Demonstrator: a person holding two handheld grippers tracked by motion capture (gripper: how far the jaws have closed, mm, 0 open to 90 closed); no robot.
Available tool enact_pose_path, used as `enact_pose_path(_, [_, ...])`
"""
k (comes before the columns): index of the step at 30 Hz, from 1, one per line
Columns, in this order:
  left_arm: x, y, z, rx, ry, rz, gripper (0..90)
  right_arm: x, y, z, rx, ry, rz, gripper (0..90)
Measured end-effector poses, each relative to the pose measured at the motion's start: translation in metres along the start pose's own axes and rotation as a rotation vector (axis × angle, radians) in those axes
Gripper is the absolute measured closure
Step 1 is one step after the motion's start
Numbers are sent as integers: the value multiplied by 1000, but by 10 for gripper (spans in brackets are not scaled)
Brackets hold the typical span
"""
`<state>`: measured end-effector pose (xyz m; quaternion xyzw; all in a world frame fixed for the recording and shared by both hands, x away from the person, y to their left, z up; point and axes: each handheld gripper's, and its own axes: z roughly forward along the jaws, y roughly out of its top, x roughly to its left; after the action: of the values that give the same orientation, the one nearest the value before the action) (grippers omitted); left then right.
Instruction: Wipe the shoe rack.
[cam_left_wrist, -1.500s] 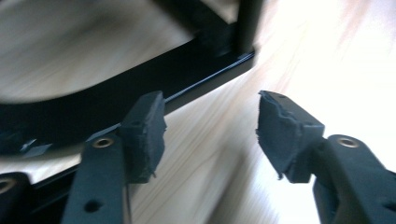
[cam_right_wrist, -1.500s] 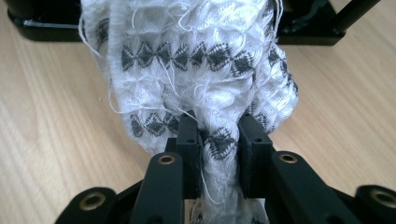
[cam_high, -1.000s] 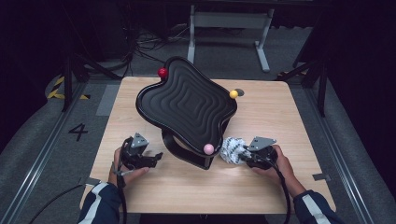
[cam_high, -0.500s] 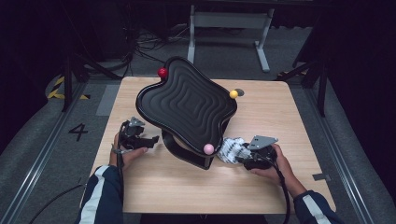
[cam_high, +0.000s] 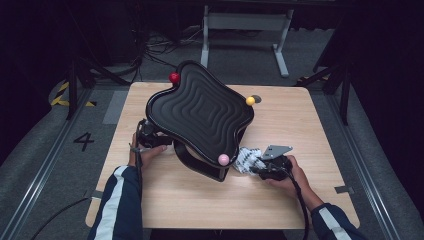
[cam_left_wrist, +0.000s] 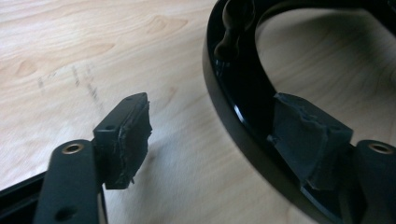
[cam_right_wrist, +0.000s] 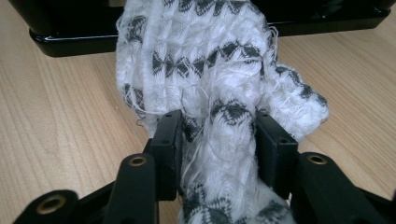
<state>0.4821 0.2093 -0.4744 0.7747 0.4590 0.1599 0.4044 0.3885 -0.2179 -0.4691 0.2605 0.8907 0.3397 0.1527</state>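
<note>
A black wavy board (cam_high: 200, 112) sits tilted on a black ring base (cam_high: 200, 162), with a red ball (cam_high: 174, 77), a yellow ball (cam_high: 250, 100) and a pink ball (cam_high: 223, 159) at its corners. My left gripper (cam_high: 150, 135) reaches under the board's left edge. In the left gripper view it (cam_left_wrist: 219, 135) is open, one jaw on each side of the base's rim (cam_left_wrist: 233, 93) and the outer pad clear of it. My right gripper (cam_high: 254, 167) is shut on a crumpled white-and-grey cloth (cam_high: 247, 157) beside the base. That cloth (cam_right_wrist: 205, 60) bulges out past the gripper (cam_right_wrist: 217, 135) toward the base edge (cam_right_wrist: 70, 42).
The wooden table (cam_high: 300, 115) has bare room on its right half and along the front edge. Behind the table stand a metal stand (cam_high: 245, 20) and cables on a dark floor. Rails run down both sides.
My left gripper has moved away from the person and in under the board, up to the base rim. The right gripper and its cloth have barely shifted.
</note>
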Motion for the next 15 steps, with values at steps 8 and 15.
enact_pose_path(8, [2,15,19,-9,-35,-52,314,0,-1,0,-5,-2,-5,588])
enact_pose_path(15, [-4,23,33,20,0,-53,312,2,-1,-1,-2,-8,-26,627])
